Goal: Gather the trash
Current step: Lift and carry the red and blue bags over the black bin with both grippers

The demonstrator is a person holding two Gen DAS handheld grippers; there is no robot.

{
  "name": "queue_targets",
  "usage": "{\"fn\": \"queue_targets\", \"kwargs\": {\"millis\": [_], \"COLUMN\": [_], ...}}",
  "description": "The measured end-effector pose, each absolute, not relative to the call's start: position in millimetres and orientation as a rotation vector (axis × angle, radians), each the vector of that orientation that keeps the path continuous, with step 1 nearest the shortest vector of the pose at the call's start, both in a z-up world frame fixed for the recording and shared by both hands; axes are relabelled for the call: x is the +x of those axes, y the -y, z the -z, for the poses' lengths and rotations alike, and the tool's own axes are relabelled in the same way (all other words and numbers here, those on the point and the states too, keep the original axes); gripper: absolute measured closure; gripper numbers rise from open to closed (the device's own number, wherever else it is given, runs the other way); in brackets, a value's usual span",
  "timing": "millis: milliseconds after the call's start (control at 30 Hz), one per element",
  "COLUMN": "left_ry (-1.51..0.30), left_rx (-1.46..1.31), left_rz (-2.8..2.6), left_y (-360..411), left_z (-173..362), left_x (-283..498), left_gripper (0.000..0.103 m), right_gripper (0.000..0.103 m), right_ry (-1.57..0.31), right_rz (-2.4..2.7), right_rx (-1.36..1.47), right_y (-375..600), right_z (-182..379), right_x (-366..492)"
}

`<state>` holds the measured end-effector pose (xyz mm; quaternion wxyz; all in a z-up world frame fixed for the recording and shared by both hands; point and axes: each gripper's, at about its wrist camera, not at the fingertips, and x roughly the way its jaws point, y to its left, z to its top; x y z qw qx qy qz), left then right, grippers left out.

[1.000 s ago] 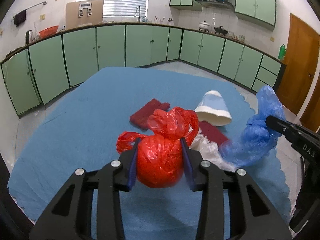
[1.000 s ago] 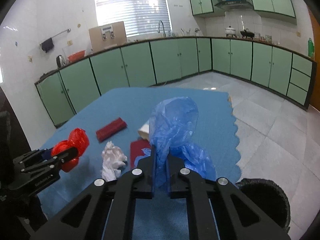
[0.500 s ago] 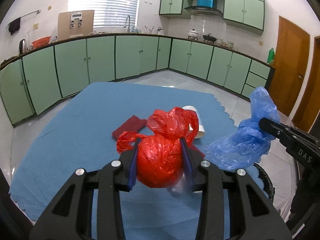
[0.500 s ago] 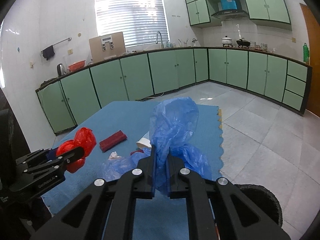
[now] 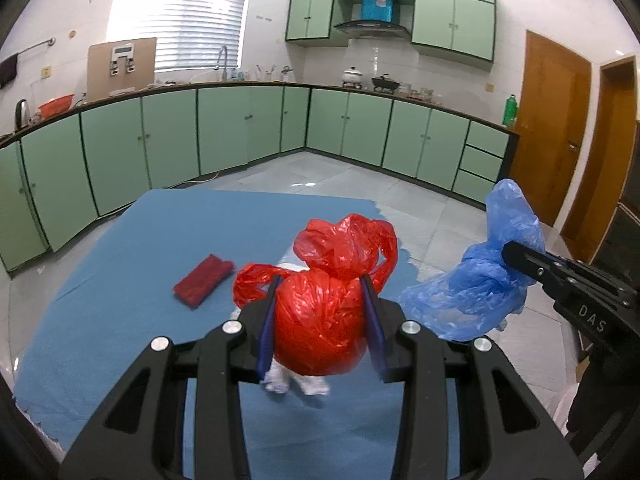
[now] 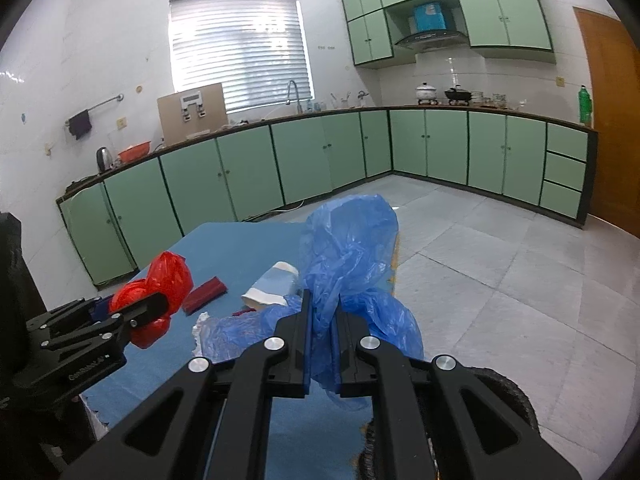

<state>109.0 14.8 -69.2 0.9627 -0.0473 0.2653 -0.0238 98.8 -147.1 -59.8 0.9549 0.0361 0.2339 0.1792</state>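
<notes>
The left gripper (image 5: 320, 320) pinches a knotted red bag (image 5: 324, 320) between its blue pads, holding it clear above the worktop (image 5: 120, 264), which is covered in a blue cloth. The bag is full and round, tied at the top, with loose handles flaring out above the knot; what it holds cannot be seen. The right gripper (image 6: 323, 340) is pressed together on a bunched blue bag (image 6: 348, 248), whose thin plastic billows above the fingers and sags below them, partly draped off the worktop's right edge.

That right edge of the cloth is scalloped and ends at a pale tiled floor (image 6: 500, 260), which runs wide and open to the green cabinets (image 6: 440, 144) along the far walls. At the lower right of the right wrist view, a dark round bin rim (image 6: 504, 392) shows just beside the worktop, below the blue bag; its inside is hidden.

On the cloth lie a dark red folded cloth (image 5: 204, 280) to the left, well apart from both bags, a tipped paper cup (image 6: 272, 284) just behind the blue bag, and crumpled white paper (image 5: 296, 384) beneath the red bag.
</notes>
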Motion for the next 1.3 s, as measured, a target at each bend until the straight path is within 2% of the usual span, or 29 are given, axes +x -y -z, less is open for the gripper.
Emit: {"fn": "queue_targets", "kwargs": {"millis": [767,1300], "left_ry": [-0.534,-0.583], "left_rx": [-0.026,0.015], "left_rz": [0.229,0.346], "left_y": [75,141], "left_z": [67,92], "left_x": [105,116], "left_gripper": [0.067,0.067], "right_gripper": [0.095,0.096], "right_ry": [-0.456,-0.491], "right_rz": [-0.186,-0.06], "right_rx": [0.119,0.147], "right_y": [244,304], "right_z": [59,79], "right_x": [74,63]}}
